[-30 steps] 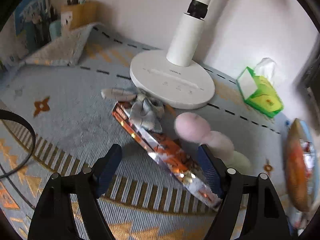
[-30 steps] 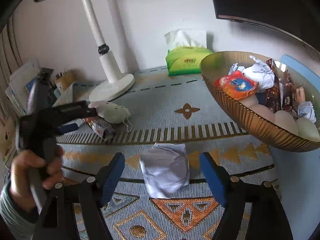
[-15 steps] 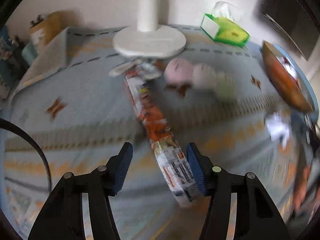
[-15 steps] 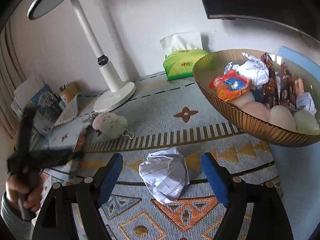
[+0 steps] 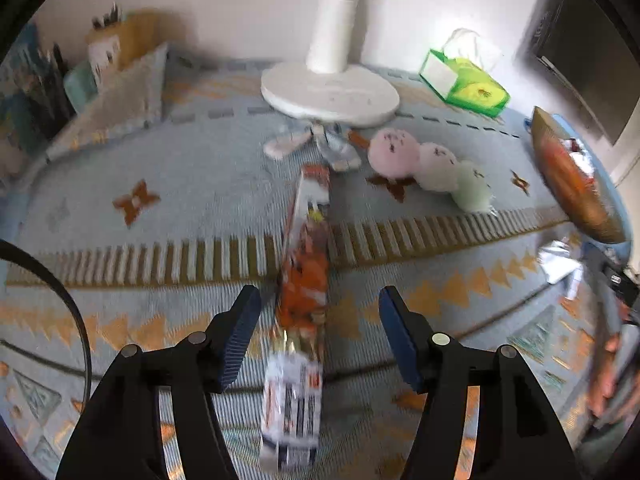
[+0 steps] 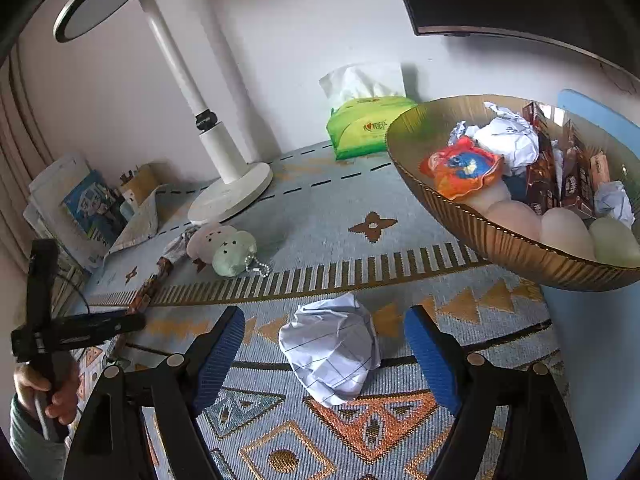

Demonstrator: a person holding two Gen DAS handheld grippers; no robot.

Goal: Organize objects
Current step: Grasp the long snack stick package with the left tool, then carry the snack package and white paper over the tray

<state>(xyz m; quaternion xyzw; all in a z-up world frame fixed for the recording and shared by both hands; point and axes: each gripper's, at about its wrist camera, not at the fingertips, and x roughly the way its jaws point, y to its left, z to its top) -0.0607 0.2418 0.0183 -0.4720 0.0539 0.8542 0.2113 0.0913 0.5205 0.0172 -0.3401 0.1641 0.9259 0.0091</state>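
Left gripper (image 5: 320,336) open astride long orange-and-white snack packet (image 5: 304,280) lying on patterned surface (image 5: 160,208), aligned for lengthwise pinch. Right gripper (image 6: 324,350) opening, bracketing crumpled white paper ball (image 6: 330,350); gold ribbed bowl (image 6: 500,240) near, likely destination.

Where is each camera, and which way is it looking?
Left wrist: on the left gripper, looking down at the long snack packet between its fingers; the other hand shows at right.
Right wrist: on the right gripper, its jaws opening, facing the crumpled paper and bowl; the left hand shows.
Both see the lamp, plush toy and tissue pack.
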